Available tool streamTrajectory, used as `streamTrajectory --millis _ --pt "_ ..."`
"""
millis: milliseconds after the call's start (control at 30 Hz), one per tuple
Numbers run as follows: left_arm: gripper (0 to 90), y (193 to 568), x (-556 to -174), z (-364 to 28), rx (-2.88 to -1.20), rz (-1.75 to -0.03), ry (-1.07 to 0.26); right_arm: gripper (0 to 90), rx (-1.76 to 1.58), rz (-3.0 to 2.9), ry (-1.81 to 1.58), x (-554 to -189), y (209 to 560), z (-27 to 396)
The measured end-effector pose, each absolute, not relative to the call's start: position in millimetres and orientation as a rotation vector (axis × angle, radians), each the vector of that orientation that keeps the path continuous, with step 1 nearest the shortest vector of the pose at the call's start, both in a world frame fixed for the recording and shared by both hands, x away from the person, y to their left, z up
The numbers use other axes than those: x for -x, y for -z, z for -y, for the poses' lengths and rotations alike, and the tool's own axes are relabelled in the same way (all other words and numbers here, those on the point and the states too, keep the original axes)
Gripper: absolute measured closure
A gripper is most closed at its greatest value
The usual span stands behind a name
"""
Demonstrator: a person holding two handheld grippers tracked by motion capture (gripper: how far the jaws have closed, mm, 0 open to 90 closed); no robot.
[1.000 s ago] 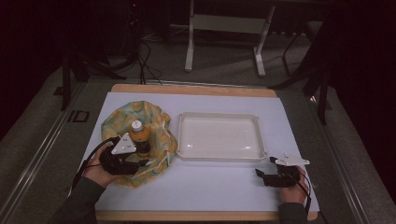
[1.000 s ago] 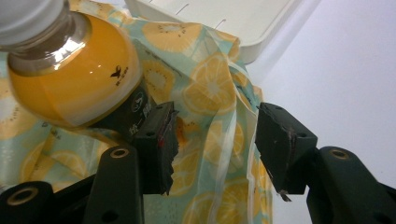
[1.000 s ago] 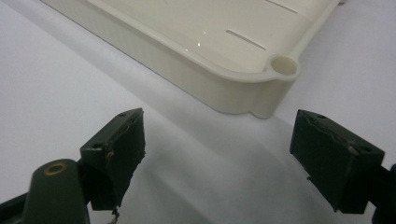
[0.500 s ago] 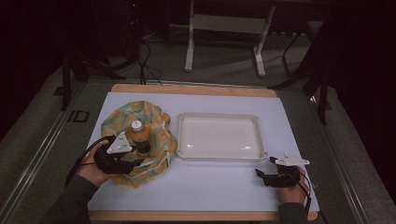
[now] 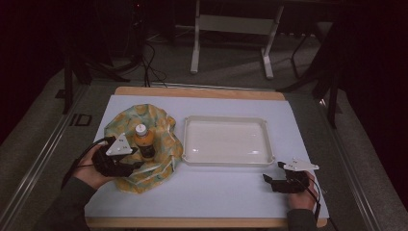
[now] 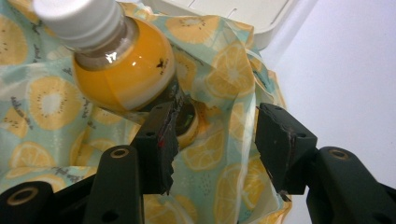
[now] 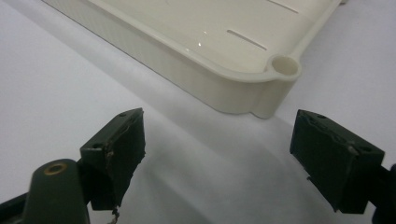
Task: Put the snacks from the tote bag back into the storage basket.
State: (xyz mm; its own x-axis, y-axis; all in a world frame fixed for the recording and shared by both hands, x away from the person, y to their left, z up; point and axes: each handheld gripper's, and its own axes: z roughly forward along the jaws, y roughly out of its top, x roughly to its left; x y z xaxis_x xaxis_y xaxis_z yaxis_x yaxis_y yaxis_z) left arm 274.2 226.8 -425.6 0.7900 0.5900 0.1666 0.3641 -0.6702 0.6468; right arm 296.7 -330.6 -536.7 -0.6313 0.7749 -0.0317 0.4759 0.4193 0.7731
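Observation:
A small bottle of orange juice (image 5: pixel 143 139) with a white cap stands on a lemon-print cloth (image 5: pixel 159 126) at the table's left. My left gripper (image 5: pixel 134 162) is low beside the bottle's near side, open. In the left gripper view the bottle (image 6: pixel 122 70) leans over the left jaw, its base just past that jaw's tip. Folds of the cloth (image 6: pixel 224 84) lie between the jaws of the left gripper (image 6: pixel 215 144). My right gripper (image 5: pixel 270 182) rests open near the front right edge. Its view has the right gripper (image 7: pixel 217 154) facing a corner of the white tray (image 7: pixel 280 67).
The empty white tray (image 5: pixel 225 121) sits mid-table, just right of the cloth. A white mat (image 5: pixel 207 197) covers the wooden table. Dark floor, cables and a stand's legs (image 5: pixel 231 43) lie beyond the far edge.
My left gripper has drifted slightly to the left beside the bottle. The right gripper, bottle, cloth and tray are where they were.

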Motion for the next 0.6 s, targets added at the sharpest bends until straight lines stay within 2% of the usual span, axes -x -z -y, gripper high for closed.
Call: streamTrajectory --millis 600 --pt "48.0 415.3 -284.3 -234.1 -2.388 -0.693 -0.486 17.5 -1.068 -2.297 -1.062 -296.8 536.8 330.4"
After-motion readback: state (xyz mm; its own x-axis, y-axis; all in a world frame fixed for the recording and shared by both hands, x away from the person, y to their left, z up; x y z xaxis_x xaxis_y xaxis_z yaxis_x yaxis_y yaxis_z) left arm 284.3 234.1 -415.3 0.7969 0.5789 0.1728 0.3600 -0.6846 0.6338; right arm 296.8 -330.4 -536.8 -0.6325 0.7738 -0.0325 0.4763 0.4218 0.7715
